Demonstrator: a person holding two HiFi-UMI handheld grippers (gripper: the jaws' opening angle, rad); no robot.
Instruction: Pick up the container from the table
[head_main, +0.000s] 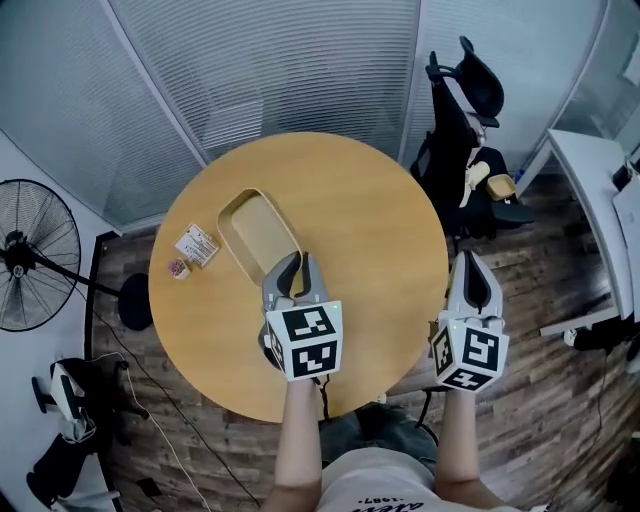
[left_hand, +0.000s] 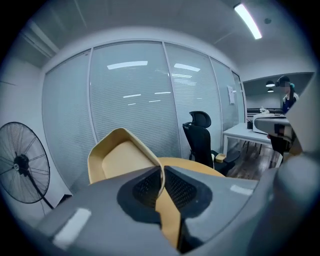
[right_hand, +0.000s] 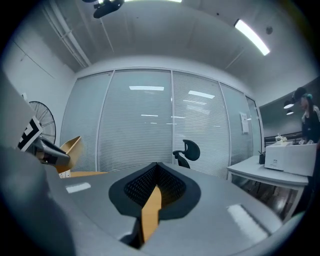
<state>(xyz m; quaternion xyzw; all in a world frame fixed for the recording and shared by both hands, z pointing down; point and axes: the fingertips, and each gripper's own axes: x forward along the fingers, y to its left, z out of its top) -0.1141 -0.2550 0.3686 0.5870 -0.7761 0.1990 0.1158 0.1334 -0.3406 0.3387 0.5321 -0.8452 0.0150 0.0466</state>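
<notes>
Pinching container (head_main: 255, 228), left gripper (head_main: 298, 263), round table (head_main: 375, 215), glass walls (head_main: 260, 70)

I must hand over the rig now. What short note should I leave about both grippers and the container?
Left gripper: shut on the near rim of the container.
Right gripper: shut, empty, beyond the right edge of the table.
Done: grasp made; the container appears tilted up, but I cannot tell if it is fully clear.
Left: lift it clear of the table.
</notes>
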